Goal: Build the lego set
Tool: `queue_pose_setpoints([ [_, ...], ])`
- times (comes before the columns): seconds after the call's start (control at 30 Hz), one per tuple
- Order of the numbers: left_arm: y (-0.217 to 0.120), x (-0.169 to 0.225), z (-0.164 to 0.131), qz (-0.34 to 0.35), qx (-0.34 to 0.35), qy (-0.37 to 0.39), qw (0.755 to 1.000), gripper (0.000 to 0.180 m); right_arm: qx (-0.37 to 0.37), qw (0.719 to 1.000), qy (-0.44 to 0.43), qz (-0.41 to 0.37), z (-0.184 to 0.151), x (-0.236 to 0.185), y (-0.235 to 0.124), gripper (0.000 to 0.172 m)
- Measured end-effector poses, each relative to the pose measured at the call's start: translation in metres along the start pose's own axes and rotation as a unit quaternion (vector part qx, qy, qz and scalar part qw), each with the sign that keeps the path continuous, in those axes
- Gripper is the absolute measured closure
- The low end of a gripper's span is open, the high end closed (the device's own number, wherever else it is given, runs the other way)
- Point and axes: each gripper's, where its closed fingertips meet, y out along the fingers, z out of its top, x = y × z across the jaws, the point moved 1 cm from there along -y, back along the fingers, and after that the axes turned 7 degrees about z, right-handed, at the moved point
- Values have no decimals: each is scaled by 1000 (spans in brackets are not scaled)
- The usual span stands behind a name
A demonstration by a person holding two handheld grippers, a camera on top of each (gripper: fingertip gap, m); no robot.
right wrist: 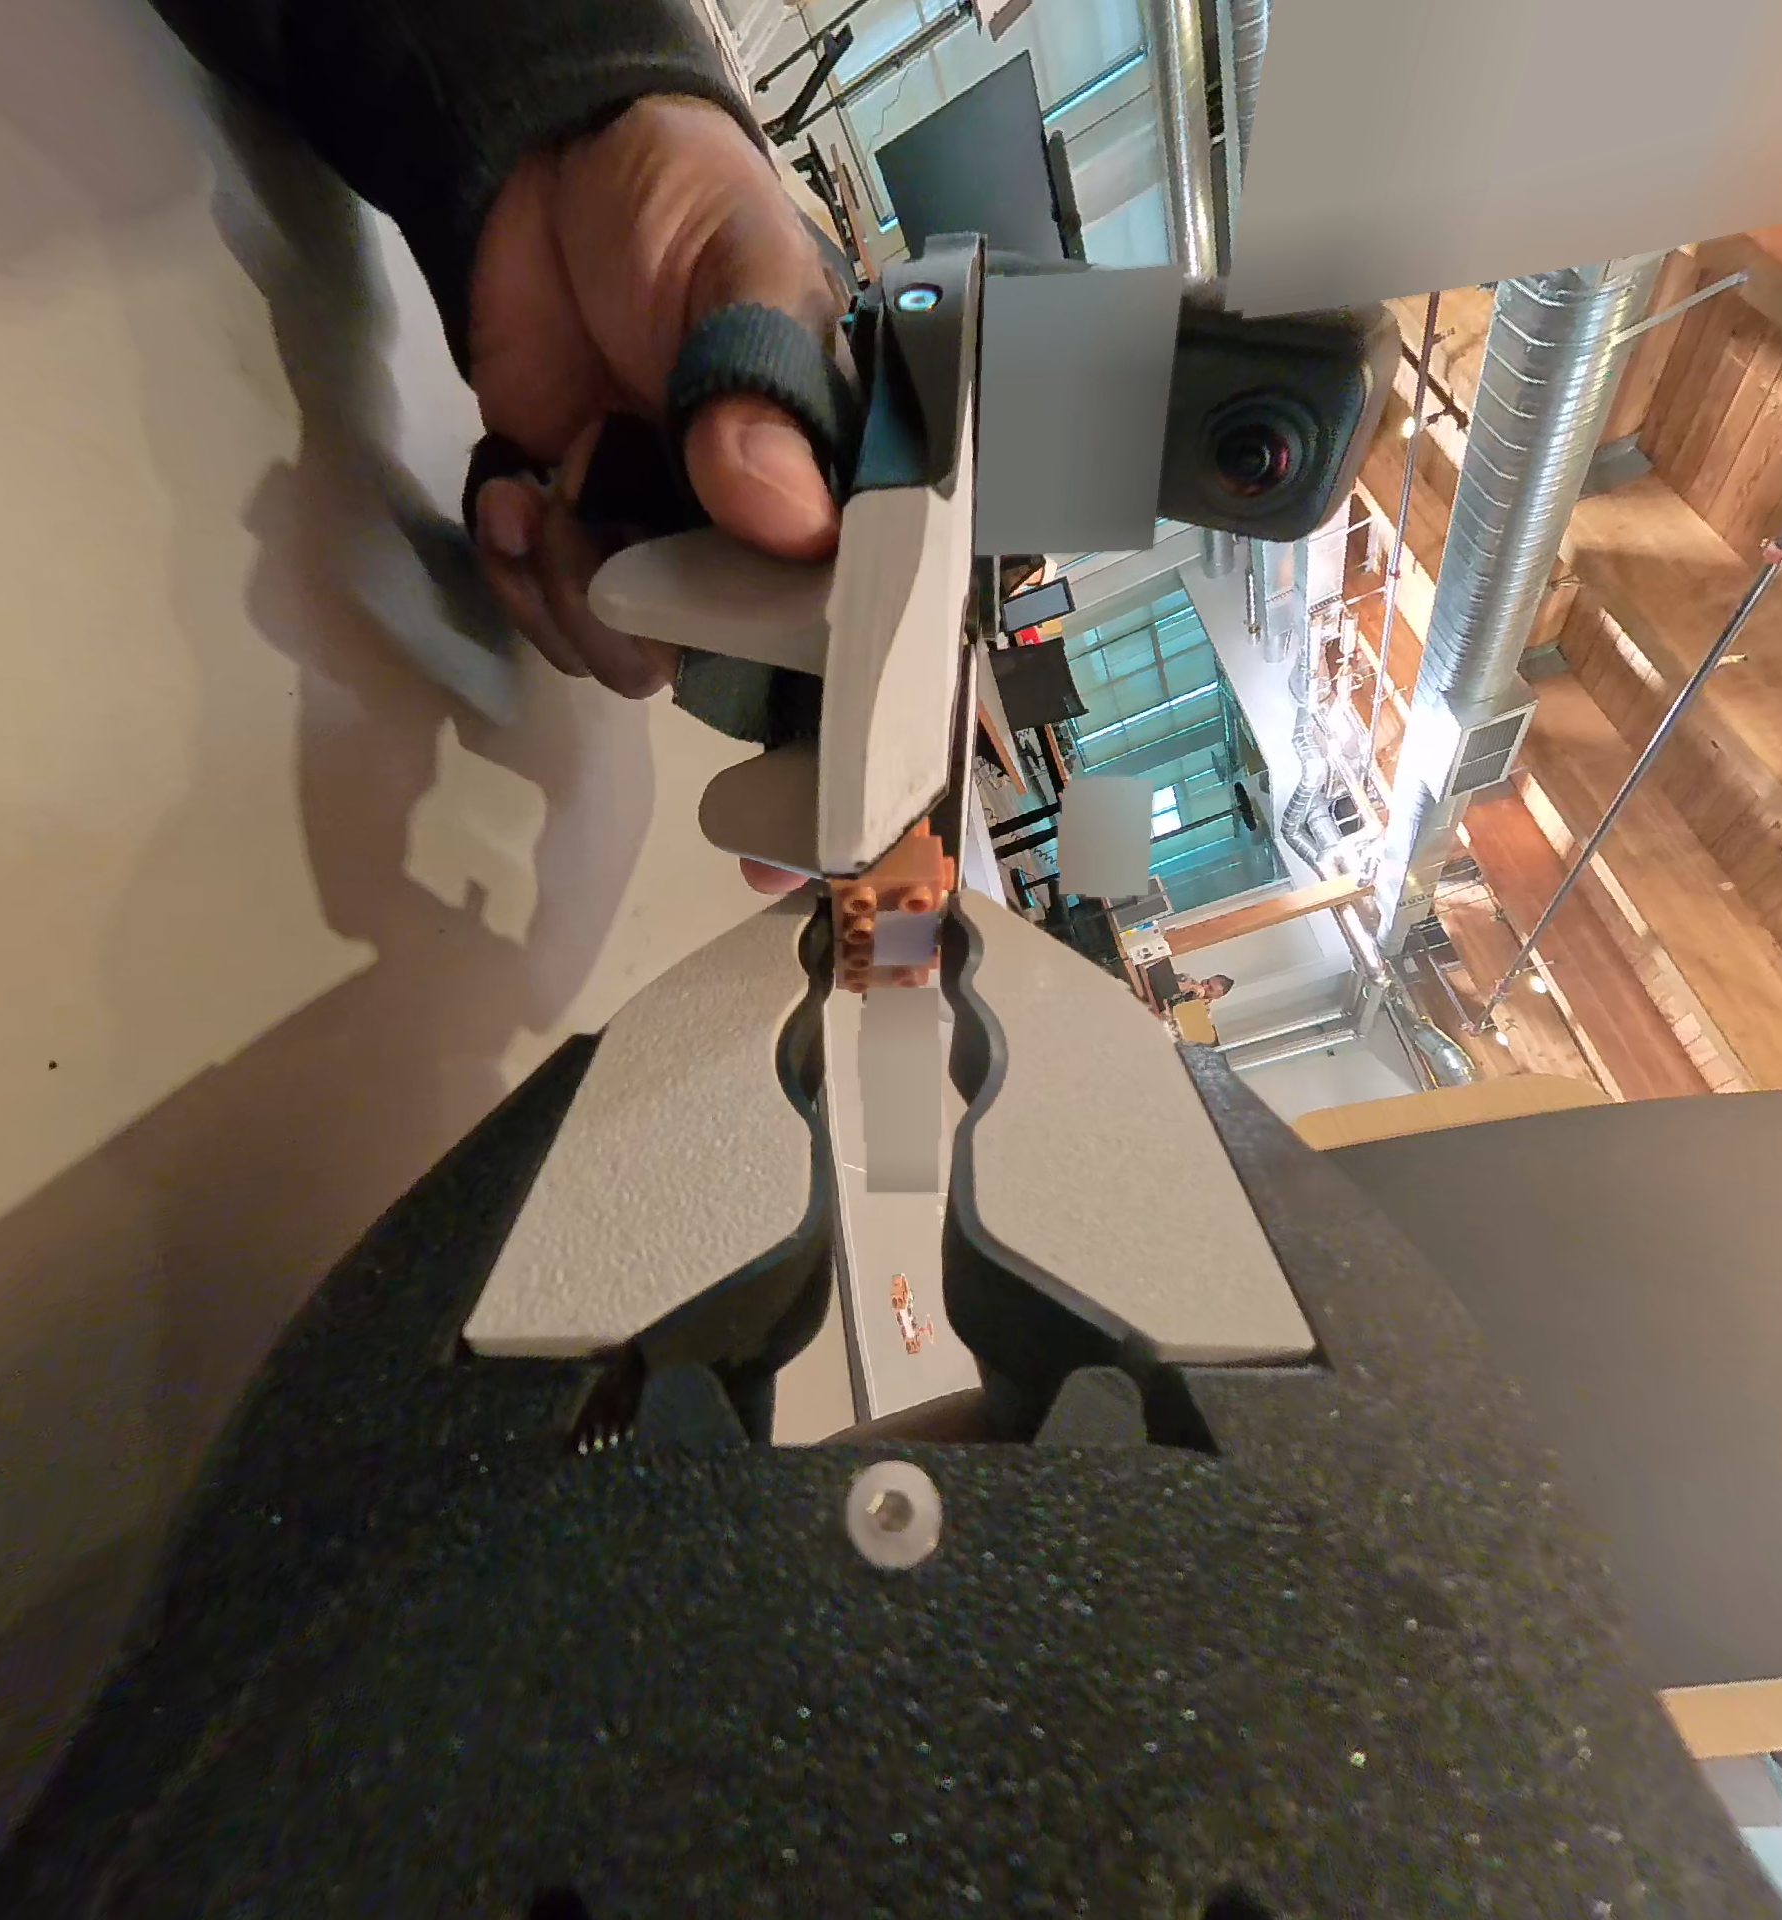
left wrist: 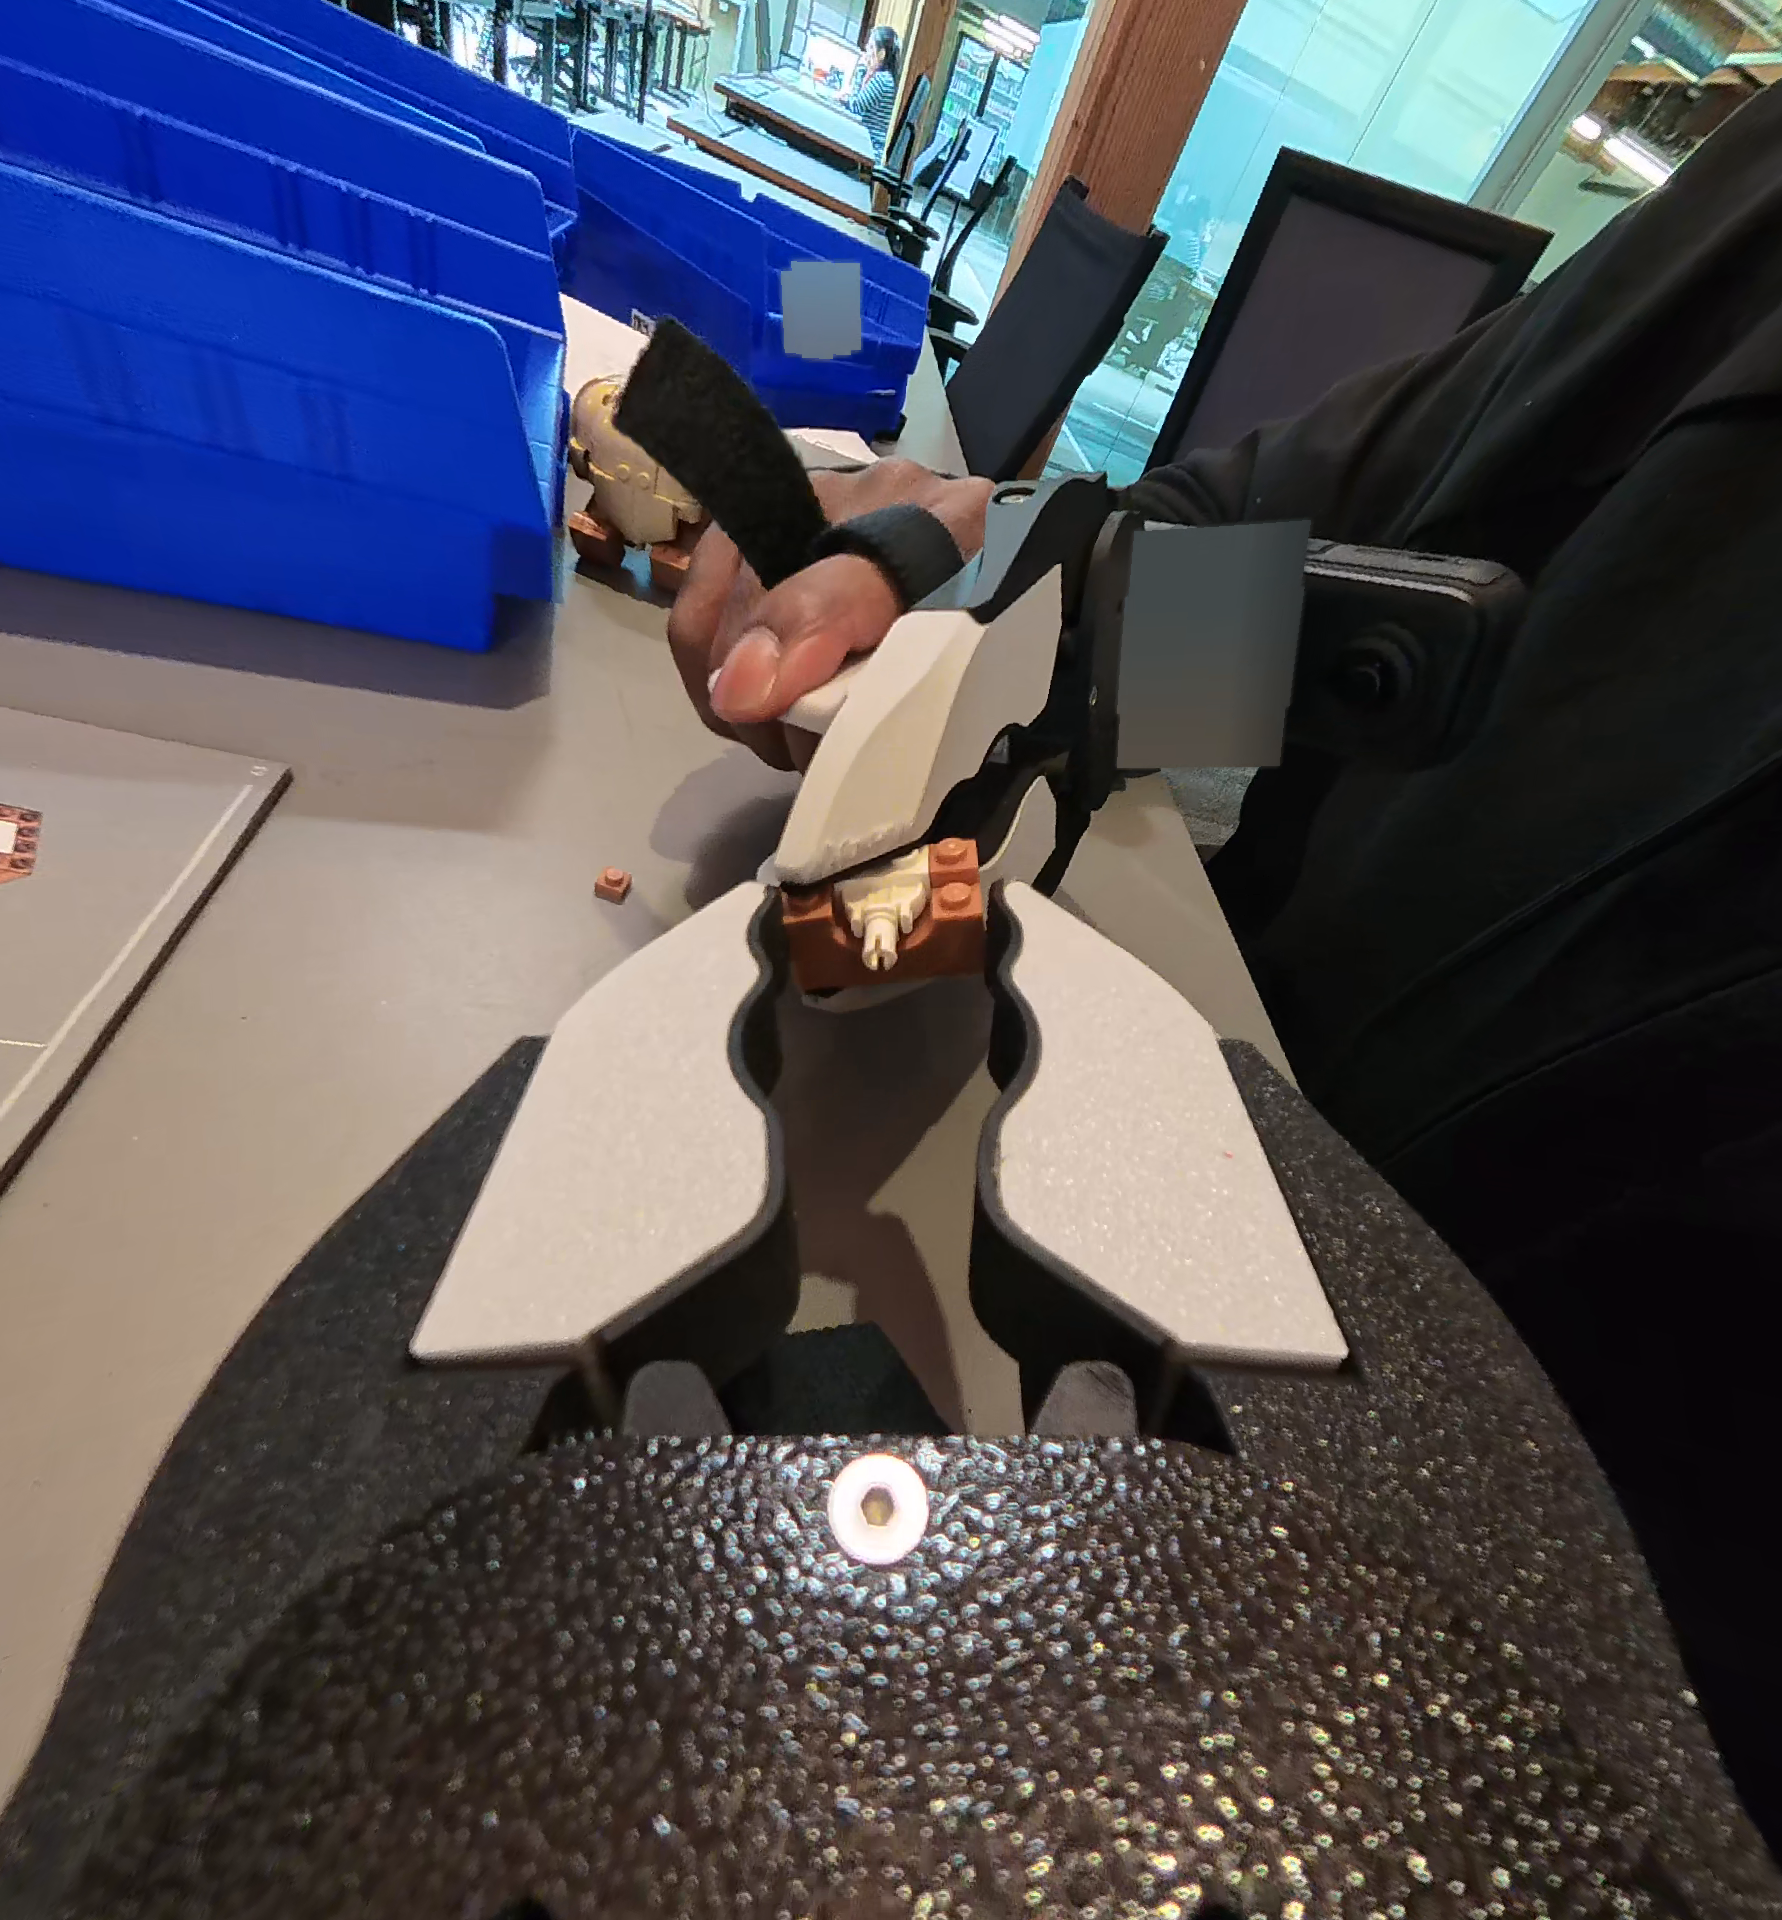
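Brown brick assembly with a cream pin is held above the grey table, pinched crosswise between the tips of the left gripper; the right gripper clamps the same piece from the opposite end, both partly closed.

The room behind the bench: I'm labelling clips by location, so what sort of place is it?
Probably an open-plan workshop or lab office: blue storage bins on a grey table, office chairs behind, exposed metal ducts overhead.
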Motion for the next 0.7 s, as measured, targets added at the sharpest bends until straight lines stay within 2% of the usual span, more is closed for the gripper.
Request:
queue_pose_setpoints([
  [0.27,2,0,1,11,2,-8,1000,144,-9,1000,10,9,-1,0,-1,153],
  [0.7,0,0,3,13,3,-11,1000,145,-1,1000,-6,-19,1,4,-1,153],
])
